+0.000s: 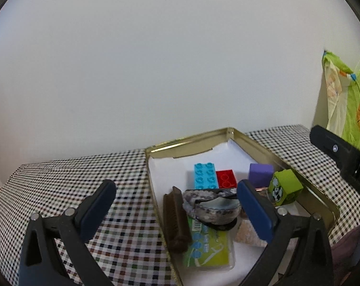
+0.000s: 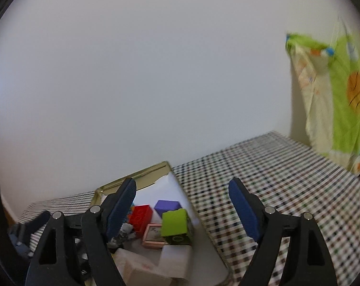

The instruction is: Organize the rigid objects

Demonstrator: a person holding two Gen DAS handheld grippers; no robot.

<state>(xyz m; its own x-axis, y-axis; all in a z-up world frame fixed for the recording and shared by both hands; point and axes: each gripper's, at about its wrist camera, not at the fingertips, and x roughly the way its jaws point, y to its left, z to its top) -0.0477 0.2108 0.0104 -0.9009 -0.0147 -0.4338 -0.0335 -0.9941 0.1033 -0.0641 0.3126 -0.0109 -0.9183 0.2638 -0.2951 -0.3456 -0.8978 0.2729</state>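
A shallow gold-coloured metal tin lined with white paper sits on the checked-cloth tabletop, and the rigid pieces are already crowded inside it: a light-blue studded plastic brick beside a red studded plastic brick, a purple cube, a lime-green block with a cartoon panda on one face, a dark brown bristle brush, a grey mottled shell-like dish and a green-and-yellow flat packet.

The left claw hangs over the near part of the tin with its jaws wide apart and nothing clamped. The right claw also stands wide apart and empty, above the tin's right-hand rim.

The main risk is the crowding. The dish lies on top of the packet and against the brush, so a jaw lowered there could tip it or drag the brush along. The green block looks tilted and leaning near the rim; a nudge from the right claw could topple it onto the purple cube or over the low wall. The two claws are also close together, so they could knock into each other above the tin.
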